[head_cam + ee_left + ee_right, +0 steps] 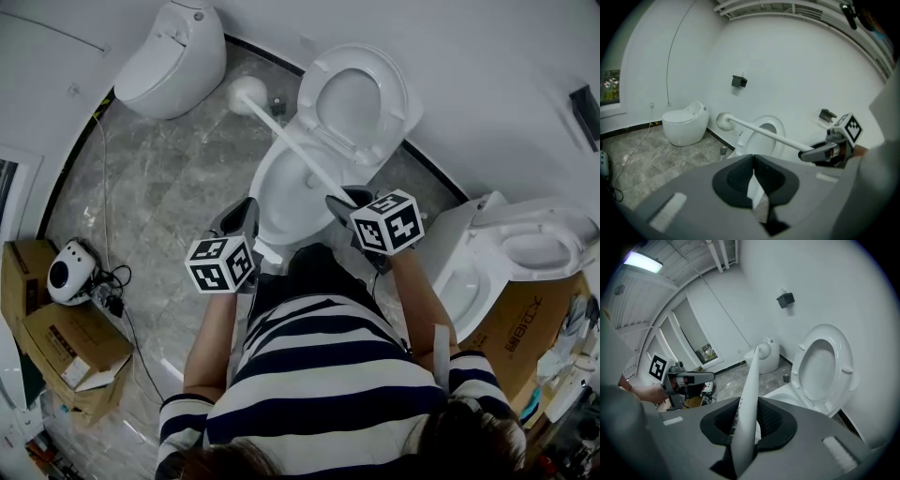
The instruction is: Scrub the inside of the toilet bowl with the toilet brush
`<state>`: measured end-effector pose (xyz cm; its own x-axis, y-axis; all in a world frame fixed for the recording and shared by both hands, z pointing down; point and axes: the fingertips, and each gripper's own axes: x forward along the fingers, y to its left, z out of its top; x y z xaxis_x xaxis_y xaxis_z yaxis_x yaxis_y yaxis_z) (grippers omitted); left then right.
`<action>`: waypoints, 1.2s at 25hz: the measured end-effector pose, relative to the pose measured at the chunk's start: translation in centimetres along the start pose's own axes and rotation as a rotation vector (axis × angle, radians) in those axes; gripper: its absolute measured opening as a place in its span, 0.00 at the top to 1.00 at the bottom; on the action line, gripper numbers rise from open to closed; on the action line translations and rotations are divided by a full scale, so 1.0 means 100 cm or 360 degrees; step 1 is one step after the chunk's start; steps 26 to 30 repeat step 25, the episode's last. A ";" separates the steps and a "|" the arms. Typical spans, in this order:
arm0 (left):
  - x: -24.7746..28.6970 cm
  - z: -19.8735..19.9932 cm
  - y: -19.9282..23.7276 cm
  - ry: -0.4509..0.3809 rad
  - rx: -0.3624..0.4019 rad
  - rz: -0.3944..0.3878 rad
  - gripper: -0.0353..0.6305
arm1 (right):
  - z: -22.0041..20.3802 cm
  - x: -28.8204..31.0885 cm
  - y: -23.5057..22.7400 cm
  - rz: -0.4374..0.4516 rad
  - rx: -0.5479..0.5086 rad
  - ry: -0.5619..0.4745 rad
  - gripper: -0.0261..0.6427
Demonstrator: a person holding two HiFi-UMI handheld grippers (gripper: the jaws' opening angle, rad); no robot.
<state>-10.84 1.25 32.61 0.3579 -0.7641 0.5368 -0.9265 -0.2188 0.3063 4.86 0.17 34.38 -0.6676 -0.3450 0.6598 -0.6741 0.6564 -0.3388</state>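
Right gripper fingers grip the brush, its head high beside the bowl; left gripper fingers are closed, empty. Next I think: lower the head into the bowl.

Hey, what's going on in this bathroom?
A person in a striped shirt stands over the open toilet bowl. The right gripper is clamped on the toilet brush, with the brush head up in the air past the bowl's rim, not inside it. The left gripper is shut and empty.
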 end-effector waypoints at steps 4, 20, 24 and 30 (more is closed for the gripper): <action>-0.001 0.000 0.002 0.0002 -0.0008 0.0008 0.95 | 0.001 0.003 0.002 0.0005 0.0008 -0.0007 0.84; 0.003 -0.011 -0.005 0.0049 -0.0014 0.0016 0.95 | -0.002 0.002 -0.004 0.0001 0.0066 -0.0034 0.84; 0.005 -0.015 -0.008 0.0051 -0.0022 0.0023 0.95 | -0.003 0.000 -0.005 0.0015 0.0056 -0.0041 0.84; 0.006 -0.015 -0.009 0.0050 -0.0024 0.0026 0.95 | -0.004 -0.001 -0.005 0.0019 0.0052 -0.0041 0.84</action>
